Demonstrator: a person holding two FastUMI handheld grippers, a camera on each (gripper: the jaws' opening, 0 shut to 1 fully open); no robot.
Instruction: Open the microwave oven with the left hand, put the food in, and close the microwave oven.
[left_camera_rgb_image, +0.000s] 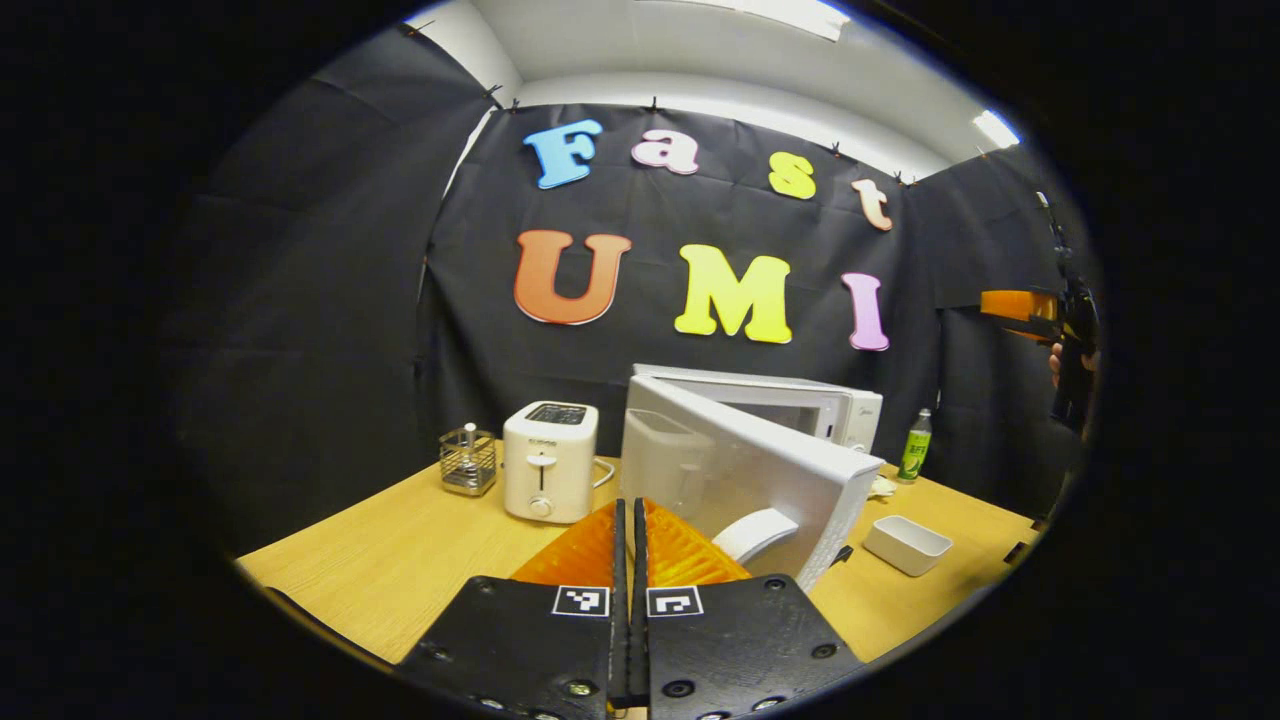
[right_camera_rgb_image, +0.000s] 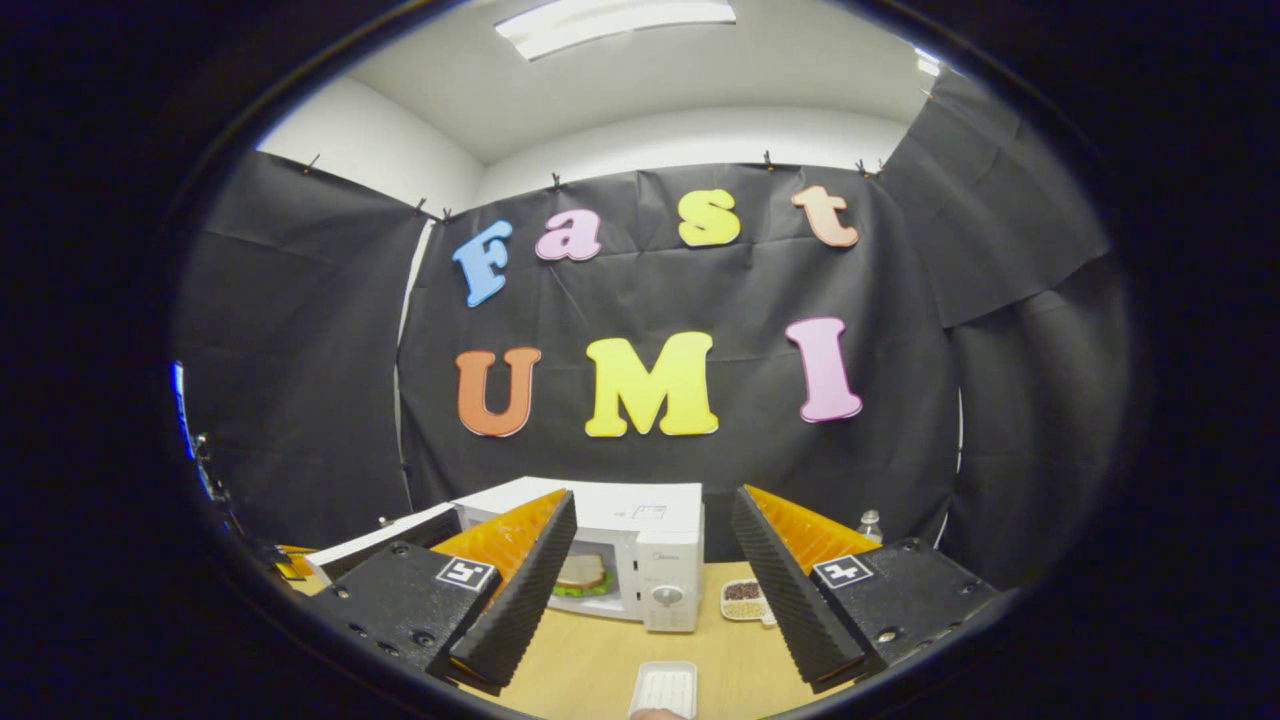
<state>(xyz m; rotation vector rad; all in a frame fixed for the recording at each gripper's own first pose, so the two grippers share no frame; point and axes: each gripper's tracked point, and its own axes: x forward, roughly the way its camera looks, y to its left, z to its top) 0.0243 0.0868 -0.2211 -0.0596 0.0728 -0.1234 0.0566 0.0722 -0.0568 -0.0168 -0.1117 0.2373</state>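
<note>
Standing back from the microwave oven (right_camera_rgb_image: 640, 555) with both claws. Its door (left_camera_rgb_image: 745, 478) hangs part-open, swung out toward my left side. The sandwich (right_camera_rgb_image: 582, 574) already sits inside the cavity, seen in the right gripper view past my own finger. So the loading step looks done; closing is what remains, by my reckoning.

Left gripper (left_camera_rgb_image: 630, 545): fingers pressed together, nothing between them, just in front of the door's outer face near its curved handle (left_camera_rgb_image: 756, 533). Right gripper (right_camera_rgb_image: 650, 590): spread wide, empty, aimed at the oven front from farther back.

Handling notes: door is a rigid hinged panel, likely light and free-swinging, glossy plastic, so slippery to pinch. Better to push flat on the outer face near the handle edge, away from the hinge. Oven body may slide on the wooden table (left_camera_rgb_image: 400, 555) if shoved hard; press gently until it latches.
</note>
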